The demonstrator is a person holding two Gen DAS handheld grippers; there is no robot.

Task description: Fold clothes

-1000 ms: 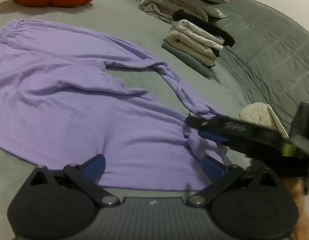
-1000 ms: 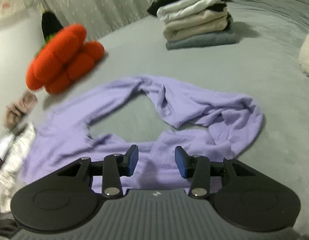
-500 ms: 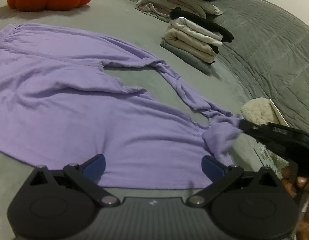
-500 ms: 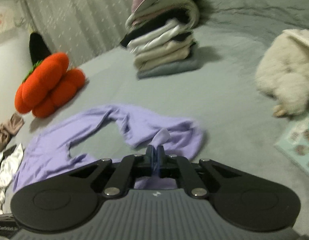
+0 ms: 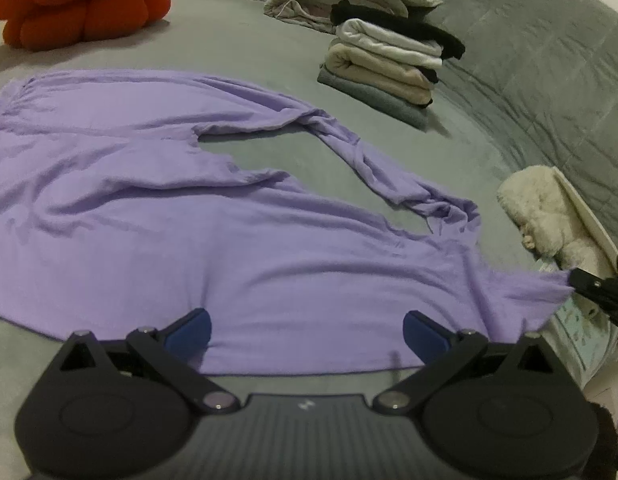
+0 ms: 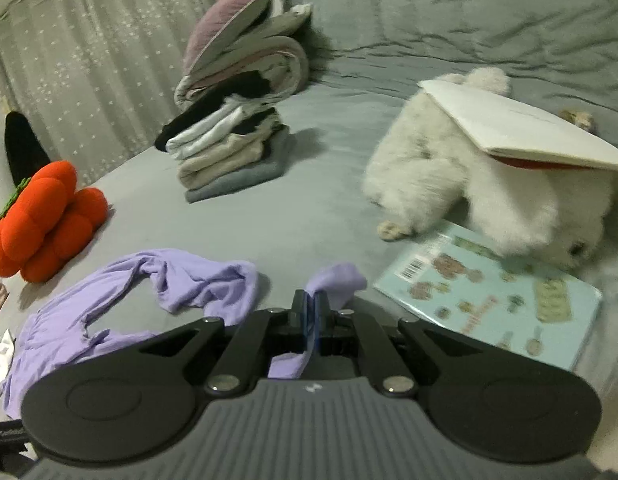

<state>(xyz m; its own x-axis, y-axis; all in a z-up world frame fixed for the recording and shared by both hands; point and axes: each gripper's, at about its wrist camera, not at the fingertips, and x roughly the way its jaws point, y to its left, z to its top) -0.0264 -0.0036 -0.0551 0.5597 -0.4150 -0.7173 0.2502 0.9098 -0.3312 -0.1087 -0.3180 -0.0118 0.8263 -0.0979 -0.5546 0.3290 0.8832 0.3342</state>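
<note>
In the left wrist view, the lilac trousers (image 5: 197, 216) lie spread on the grey bed (image 5: 245, 48), with the waistband at the far left and the two legs running to the right. The near leg is flat and lies just ahead of the left gripper (image 5: 305, 330), whose blue pads stand wide apart with nothing between them. The far leg is narrow and twisted, and its end lies bunched at the right. At the right edge the right gripper (image 5: 577, 280) holds the cuff of the near leg, and the cloth runs to it as a stretched strip. A stack of folded clothes (image 5: 389, 68) stands far behind, well apart from the trousers.

In the right wrist view, the right gripper (image 6: 310, 316) is clenched on a tuft of the lilac cloth; a small part stands out in front of the pads and another part hangs behind them. Near on the right lie a light blue book (image 6: 509, 304) and a white plush toy (image 6: 469, 184).

I judge that the step in hand is to straighten the near leg. To do it well, the right gripper should pull evenly and low along the leg line, without dragging the whole garment. The left gripper can press the cloth near it as an anchor. The pull should end before the cuff comes over the book.
</note>
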